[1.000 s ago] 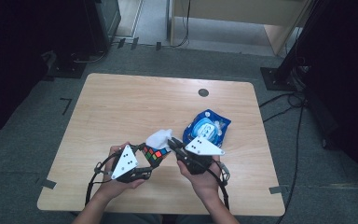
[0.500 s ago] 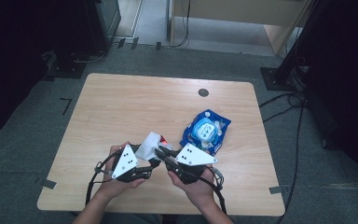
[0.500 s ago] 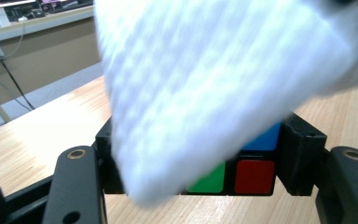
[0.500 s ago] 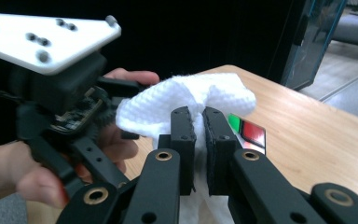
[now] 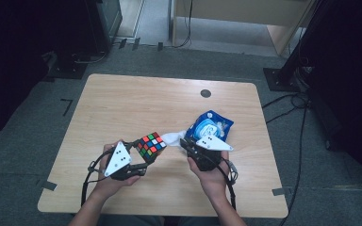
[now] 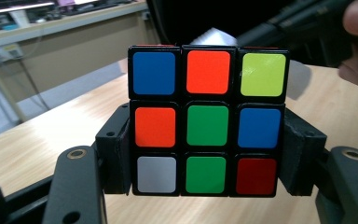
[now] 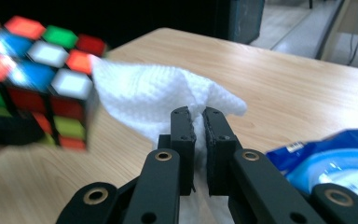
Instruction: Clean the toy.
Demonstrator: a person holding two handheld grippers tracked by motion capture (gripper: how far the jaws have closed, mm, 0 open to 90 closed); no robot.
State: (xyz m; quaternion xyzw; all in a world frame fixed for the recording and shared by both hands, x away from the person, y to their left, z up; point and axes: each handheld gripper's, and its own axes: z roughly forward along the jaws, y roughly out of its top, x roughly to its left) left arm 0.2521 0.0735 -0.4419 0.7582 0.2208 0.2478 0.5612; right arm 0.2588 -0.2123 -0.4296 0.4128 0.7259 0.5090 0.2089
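The left gripper (image 5: 143,157) is clamping a colour cube (image 6: 207,122) by two opposite side faces, holding it just above the table (image 5: 122,108) near the front edge. One flat face is pointing back at the gripper, its rows sitting level between the jaws; being a cube, it has no long axis. The right gripper (image 7: 199,126) is pinching a white cloth (image 7: 140,100) between nearly closed jaws, the cloth stretching toward the cube's corner. A blue packet (image 5: 212,127) is lying just beyond the right hand (image 5: 214,181).
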